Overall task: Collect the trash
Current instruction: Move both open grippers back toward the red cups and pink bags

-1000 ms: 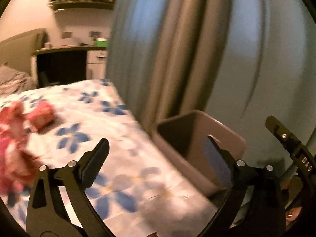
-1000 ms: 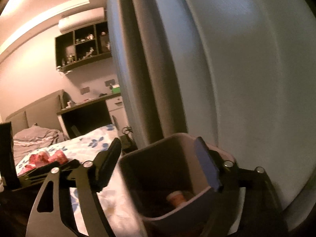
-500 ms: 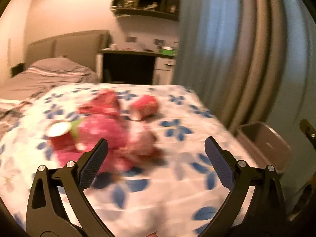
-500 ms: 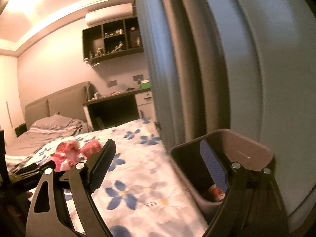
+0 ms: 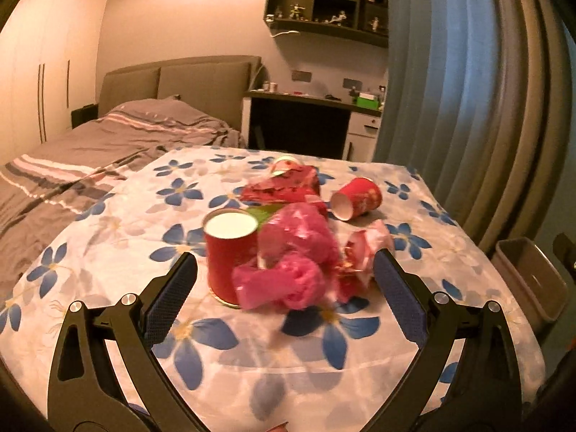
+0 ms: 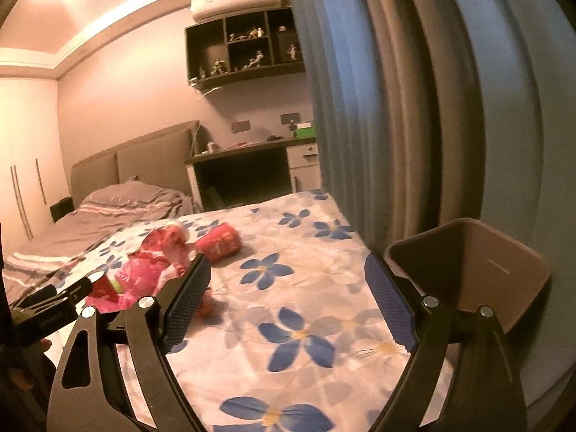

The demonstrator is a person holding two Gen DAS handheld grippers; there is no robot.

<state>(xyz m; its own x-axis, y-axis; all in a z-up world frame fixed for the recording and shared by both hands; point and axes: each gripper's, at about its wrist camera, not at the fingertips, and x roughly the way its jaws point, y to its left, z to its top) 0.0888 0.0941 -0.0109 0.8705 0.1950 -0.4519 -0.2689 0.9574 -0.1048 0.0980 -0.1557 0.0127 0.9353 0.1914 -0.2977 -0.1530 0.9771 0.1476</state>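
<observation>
Trash lies in a pile on the flowered cloth (image 5: 273,352). An upright red paper cup (image 5: 230,252) stands beside crumpled pink plastic bags (image 5: 291,270). A second red cup (image 5: 356,198) lies on its side behind them, next to red wrappers (image 5: 284,187). My left gripper (image 5: 284,298) is open and empty, just short of the pile. My right gripper (image 6: 288,298) is open and empty over the cloth, between the pile (image 6: 151,270) and the brown bin (image 6: 478,273). The bin also shows in the left wrist view (image 5: 532,277) at the table's right edge.
Grey-blue curtains (image 5: 468,90) hang behind the bin. A bed with grey bedding (image 5: 108,144) lies to the left. A dark desk (image 5: 306,126) and wall shelves (image 5: 331,0) stand at the back.
Both grippers swung left, away from the bin and toward the trash pile. The left gripper now faces the pile closely. Both stay open and empty.
</observation>
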